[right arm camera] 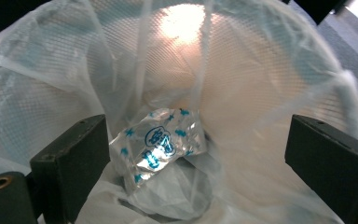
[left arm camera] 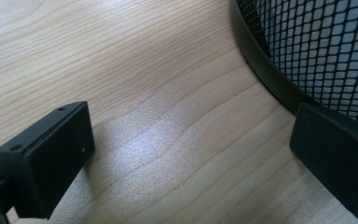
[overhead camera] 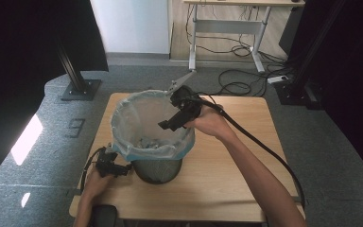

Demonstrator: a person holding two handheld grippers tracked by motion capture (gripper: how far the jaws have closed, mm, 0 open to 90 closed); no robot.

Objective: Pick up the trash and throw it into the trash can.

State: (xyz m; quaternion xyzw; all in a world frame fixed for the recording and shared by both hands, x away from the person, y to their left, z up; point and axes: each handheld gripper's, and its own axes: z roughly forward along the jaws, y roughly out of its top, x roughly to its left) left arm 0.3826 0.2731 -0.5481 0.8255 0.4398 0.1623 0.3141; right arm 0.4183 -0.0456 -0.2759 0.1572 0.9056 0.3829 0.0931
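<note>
Below right gripper point(right arm camera: 196, 154) spread jaws: wrapper point(right arm camera: 161, 147) deep in bin liner point(right arm camera: 270, 93).

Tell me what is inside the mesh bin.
The mesh bin holds a thin white liner bag folded over its rim. At the bottom lies a crumpled clear wrapper with blue print. Whatever sits beneath the wrapper and the bag's folds is covered.

From the high view I cannot read what lies in the bin liner point(overhead camera: 137, 118); it is too small. The liner covers the upper basket point(overhead camera: 158, 170). In the right gripper view, the wrapper point(right arm camera: 161, 144) print is blurred.
</note>
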